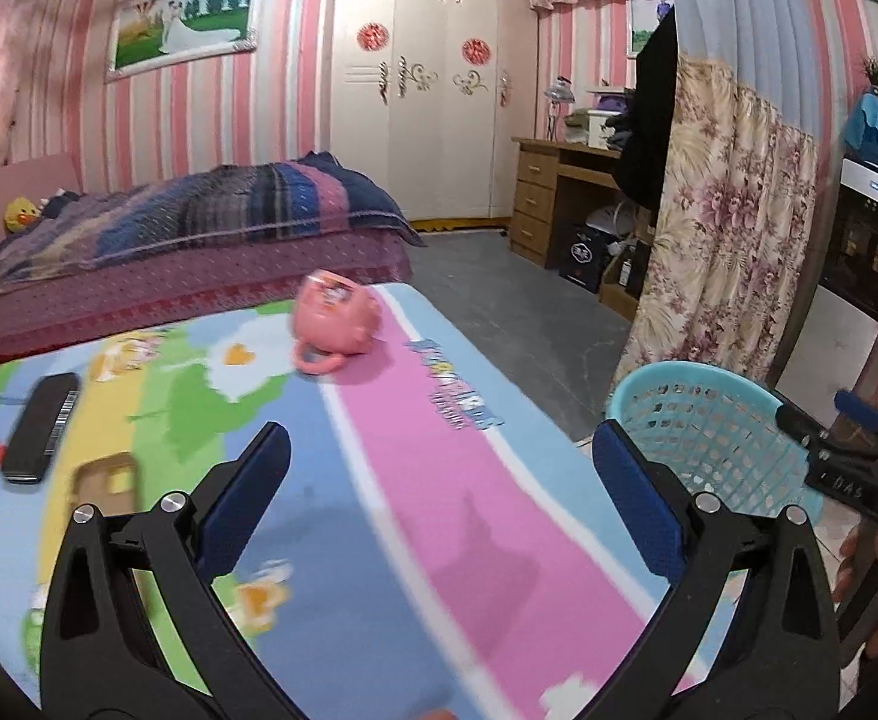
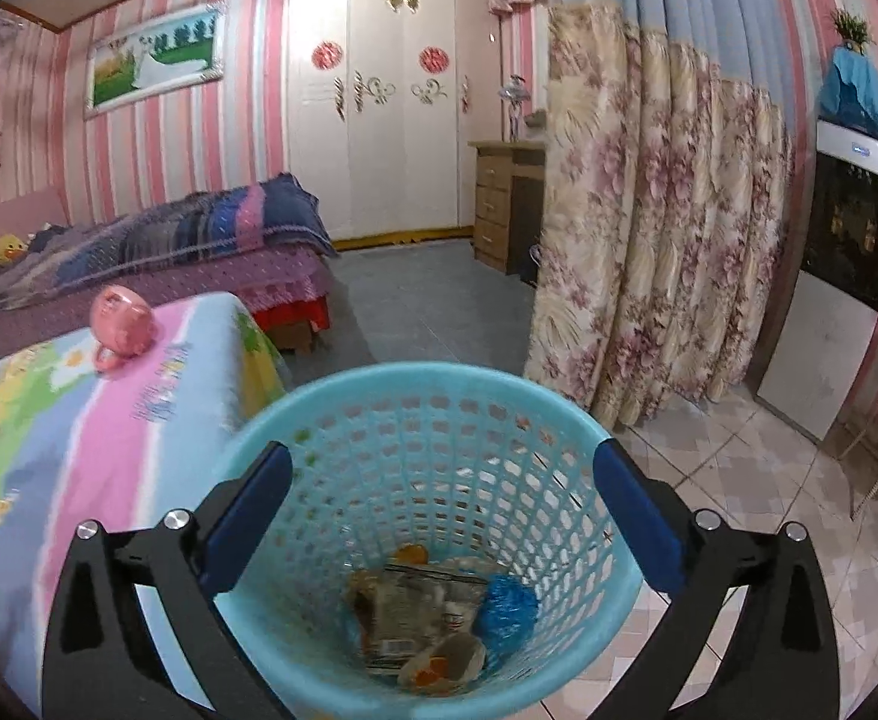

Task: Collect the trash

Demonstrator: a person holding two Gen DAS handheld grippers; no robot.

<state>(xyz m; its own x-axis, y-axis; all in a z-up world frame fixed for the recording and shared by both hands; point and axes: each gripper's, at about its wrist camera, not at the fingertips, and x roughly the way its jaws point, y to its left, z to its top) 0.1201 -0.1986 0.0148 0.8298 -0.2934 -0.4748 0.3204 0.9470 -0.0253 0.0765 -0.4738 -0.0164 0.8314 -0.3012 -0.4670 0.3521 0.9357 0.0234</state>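
Note:
A light blue plastic waste basket (image 2: 415, 408) stands on the floor beside the table. Inside it lie several pieces of trash: a crumpled wrapper (image 2: 406, 612), a blue crinkled ball (image 2: 508, 603) and an orange-and-tan scrap (image 2: 439, 663). My right gripper (image 2: 439, 480) is open and empty, directly above the basket. My left gripper (image 1: 439, 468) is open and empty over the colourful table cover (image 1: 427, 480). The basket shows at the right of the left wrist view (image 1: 715, 420), with the right gripper's body (image 1: 859, 456) above it.
A pink pig-shaped mug (image 1: 334, 324) lies on the table's far end, also in the right wrist view (image 2: 121, 324). A black remote (image 1: 40, 426) lies at the table's left. A bed (image 1: 187, 240), a wardrobe (image 1: 433, 90), a desk (image 1: 559, 192) and a floral curtain (image 2: 649, 228) stand around.

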